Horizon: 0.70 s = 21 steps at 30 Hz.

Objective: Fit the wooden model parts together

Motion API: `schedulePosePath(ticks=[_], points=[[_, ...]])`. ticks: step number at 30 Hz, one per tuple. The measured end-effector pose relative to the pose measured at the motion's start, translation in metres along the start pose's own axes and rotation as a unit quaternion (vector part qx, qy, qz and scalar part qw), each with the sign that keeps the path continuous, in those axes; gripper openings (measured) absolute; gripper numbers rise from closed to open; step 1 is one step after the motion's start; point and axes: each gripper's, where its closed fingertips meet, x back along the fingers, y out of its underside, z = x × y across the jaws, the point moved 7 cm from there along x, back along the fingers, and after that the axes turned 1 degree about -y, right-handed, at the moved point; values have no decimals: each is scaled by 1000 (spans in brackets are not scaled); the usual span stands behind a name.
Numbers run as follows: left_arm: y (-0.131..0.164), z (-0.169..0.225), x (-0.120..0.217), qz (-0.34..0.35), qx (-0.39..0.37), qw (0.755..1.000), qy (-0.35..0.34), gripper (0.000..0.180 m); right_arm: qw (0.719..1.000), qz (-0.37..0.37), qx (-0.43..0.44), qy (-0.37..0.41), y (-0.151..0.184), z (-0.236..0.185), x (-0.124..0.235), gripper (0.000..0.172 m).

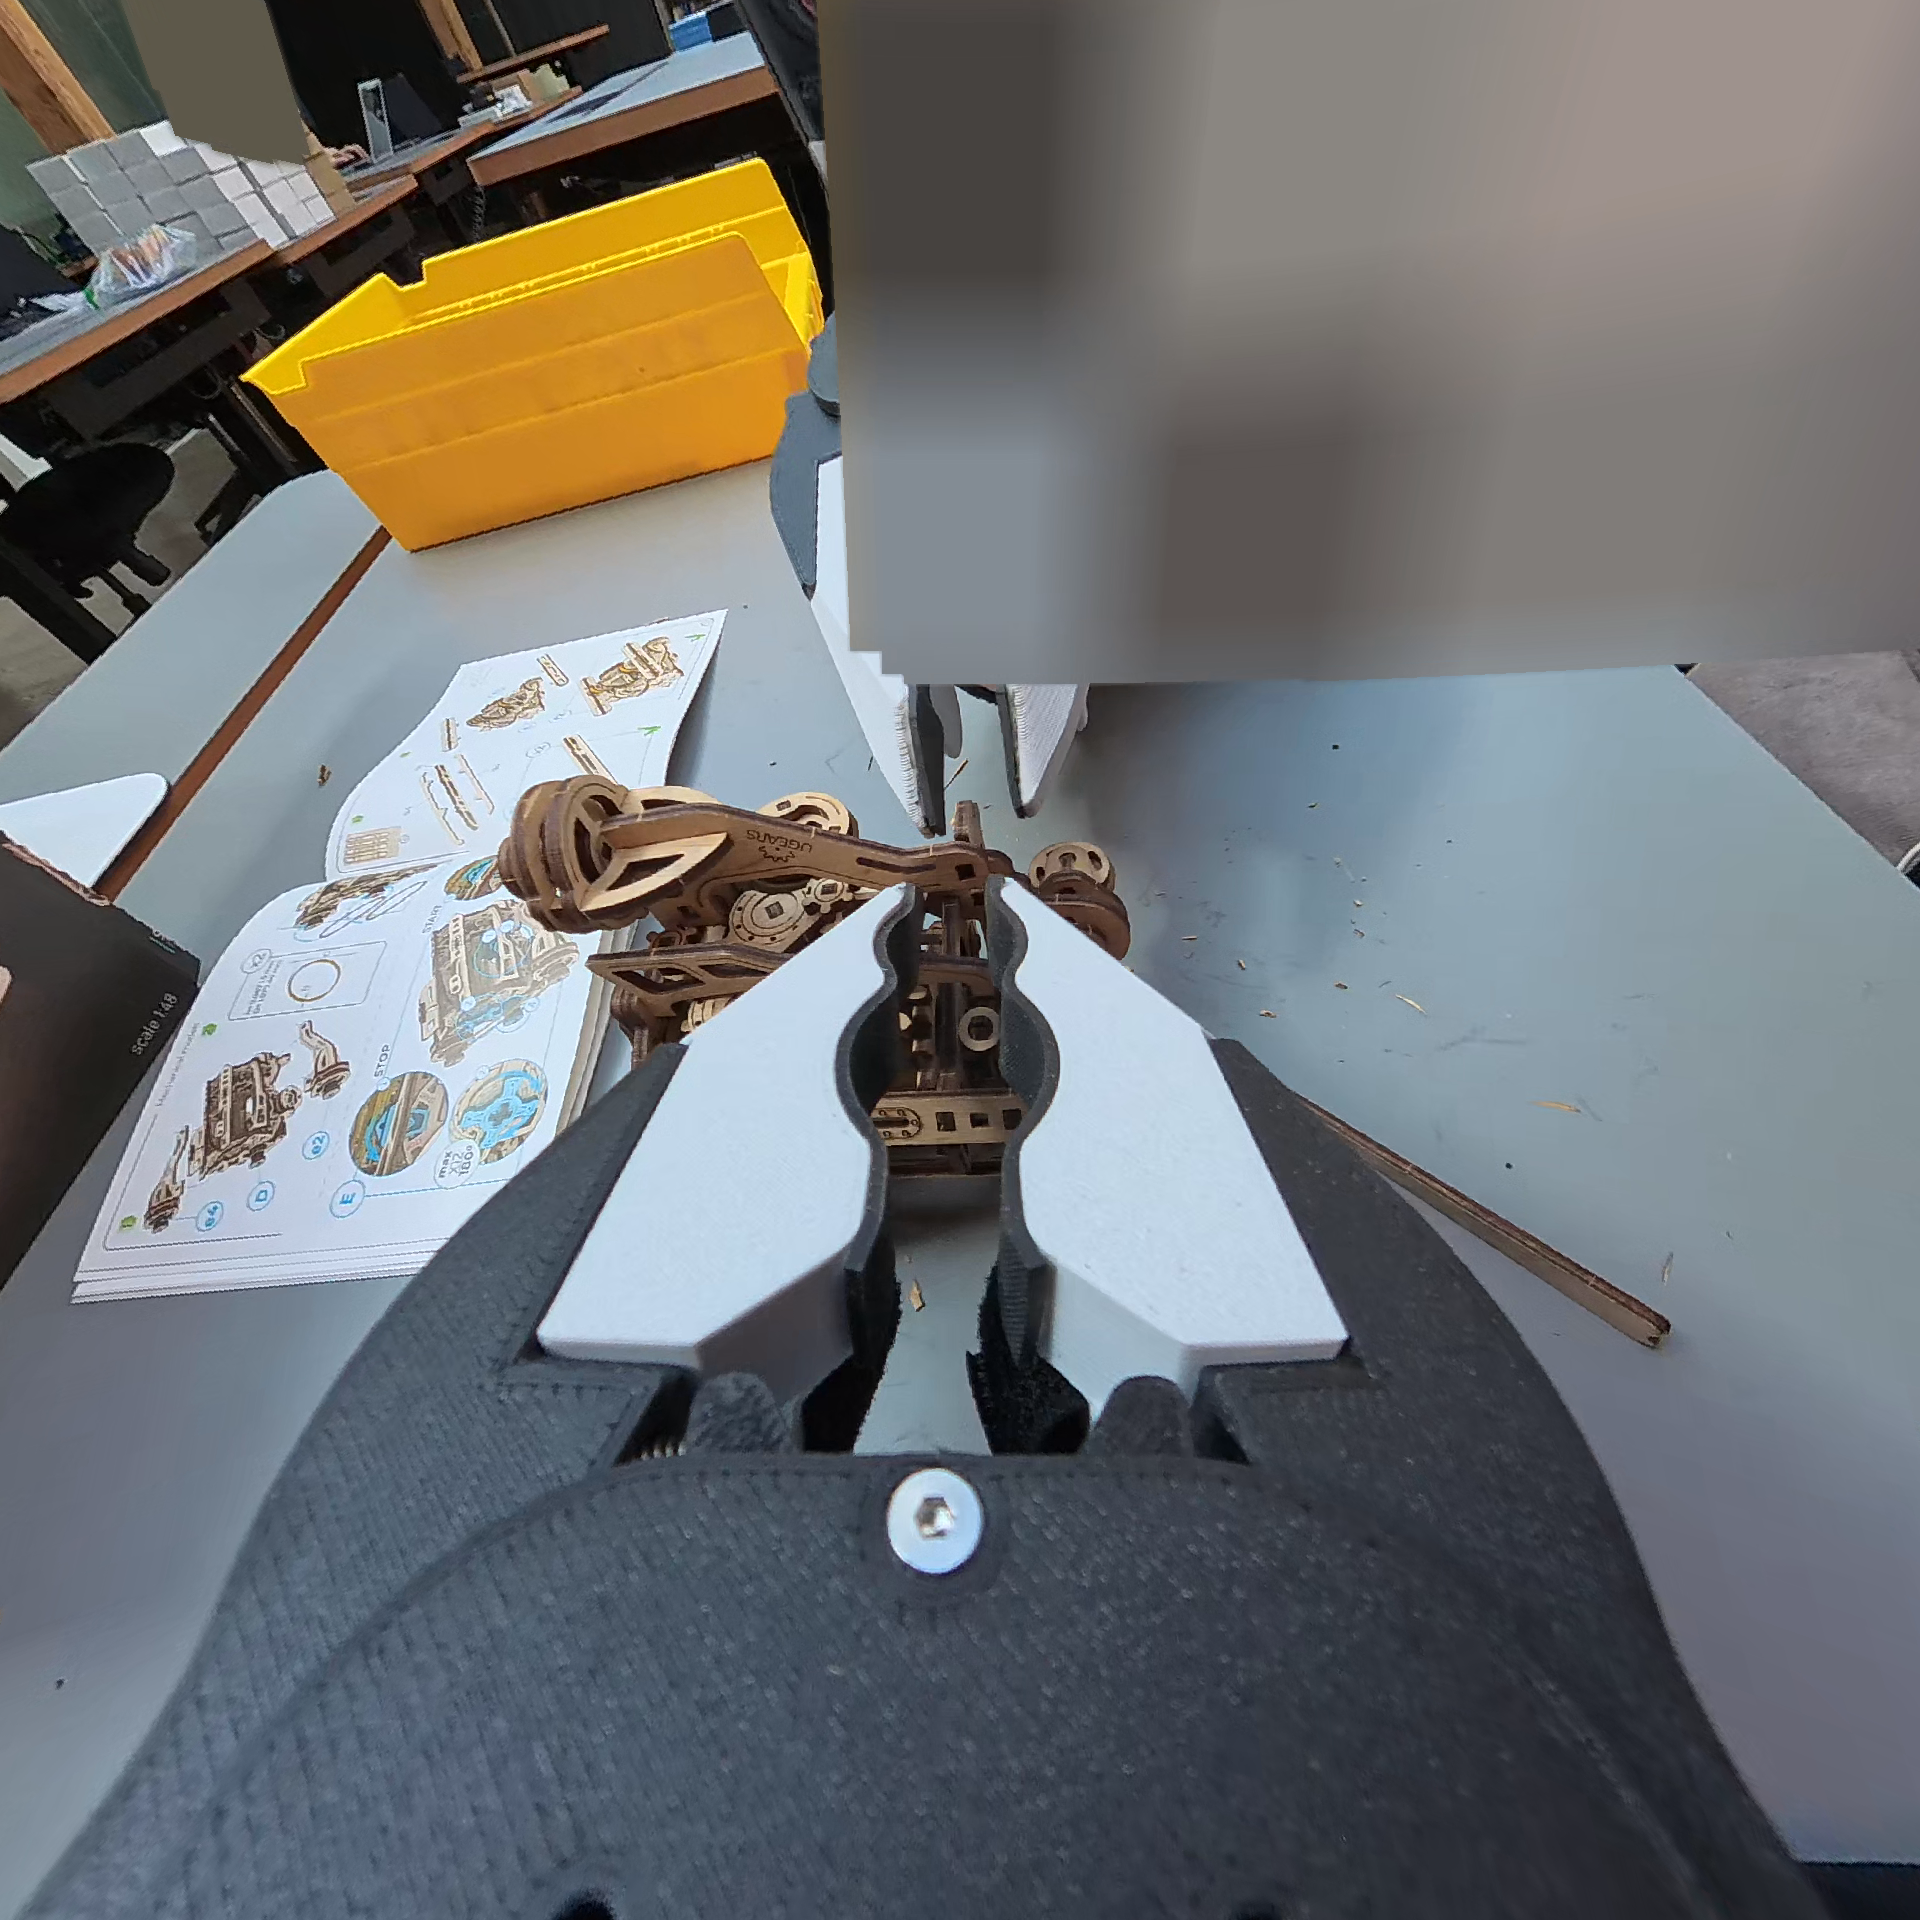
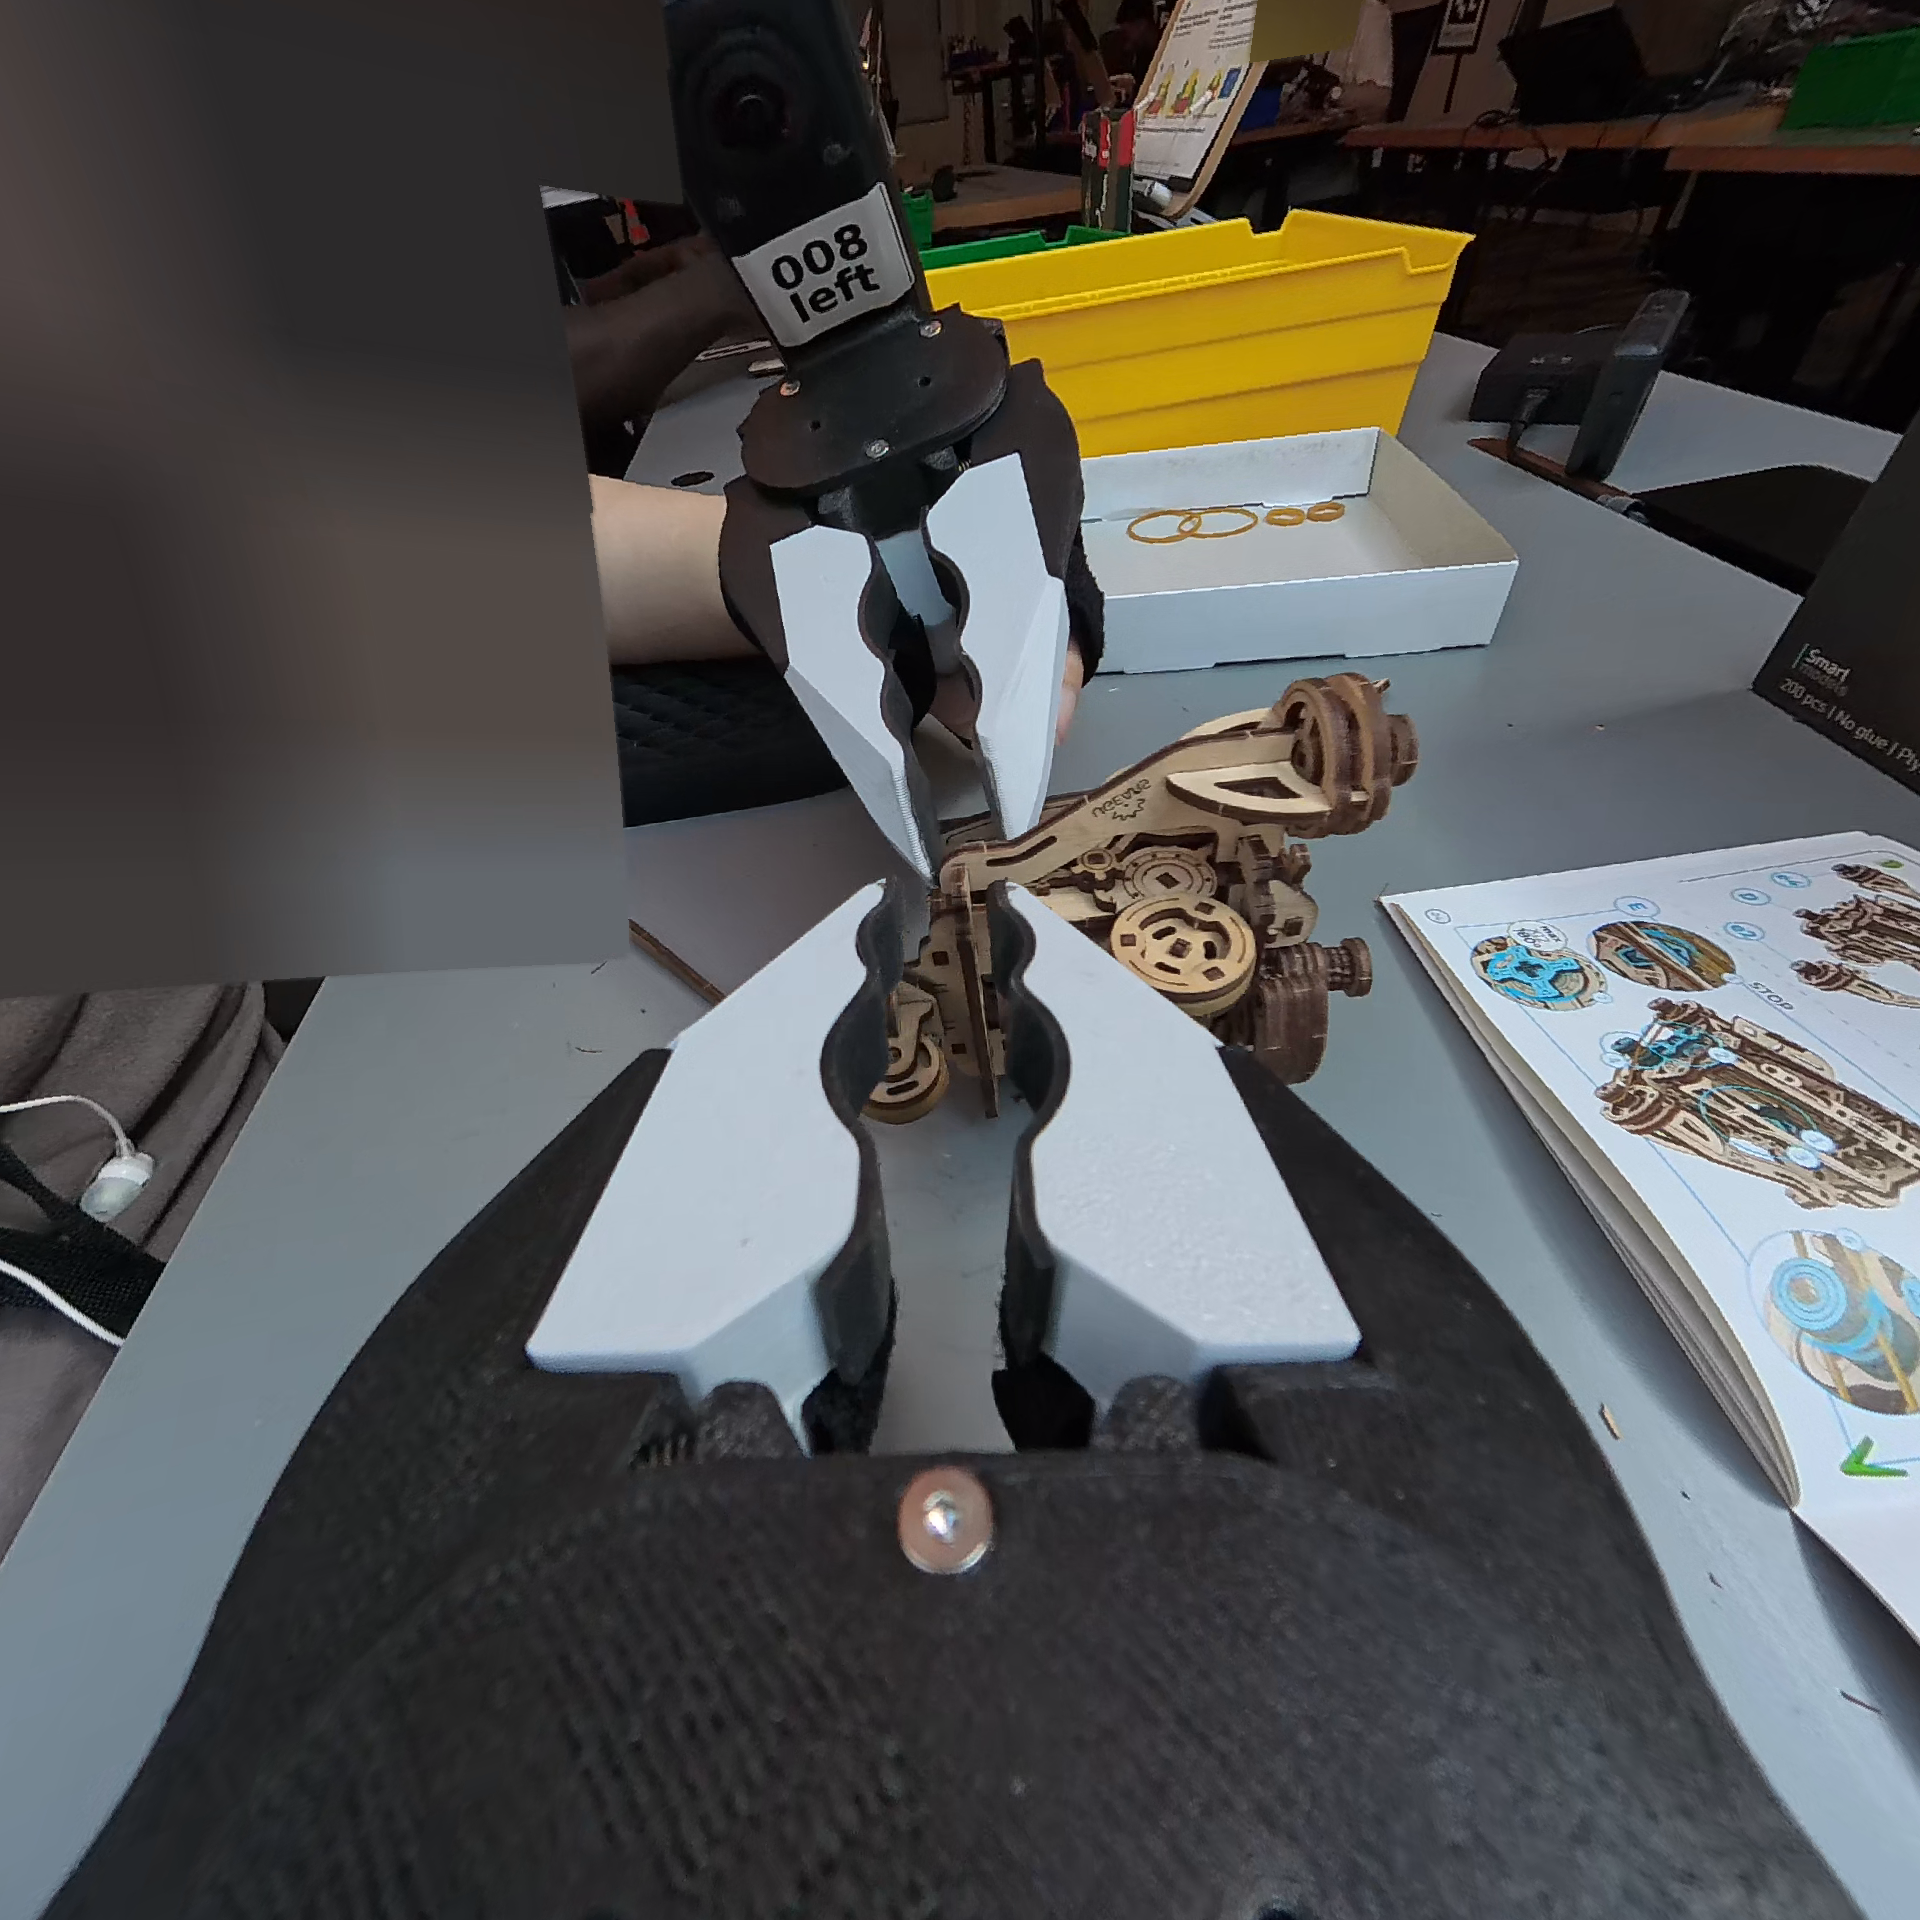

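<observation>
Both grippers parted at one end of the wooden model, neither clamped on it.

The wooden model (image 2: 1164,914) stands on the grey table (image 1: 1455,935), near its middle, with the instruction booklet (image 1: 343,1039) just beside it. The left gripper (image 1: 951,894) has its jaws slightly parted at the end of the model's long arm (image 1: 748,847); its pads show no pressure on wood. The right gripper (image 2: 945,899) is parted a little wider, a thin upright plate (image 2: 982,997) standing between its pads with a gap either side. Yellow bin (image 1: 540,384) sits well back. A loose wooden strip (image 1: 1486,1226) lies near the model; beyond it the tabletop is open, apart from scattered wood chips.
</observation>
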Motion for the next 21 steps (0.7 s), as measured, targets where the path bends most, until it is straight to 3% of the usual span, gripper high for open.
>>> schedulePosePath(ticks=[6, 21], points=[[-2, 1, 1, 16, 23, 1000, 14, 10, 1000, 1, 12, 11, 0, 0, 1, 3], [-3, 1, -1, -4, 44, 999, 13, 15, 999, -17, 42, 26, 1, -2, 0, 2]])
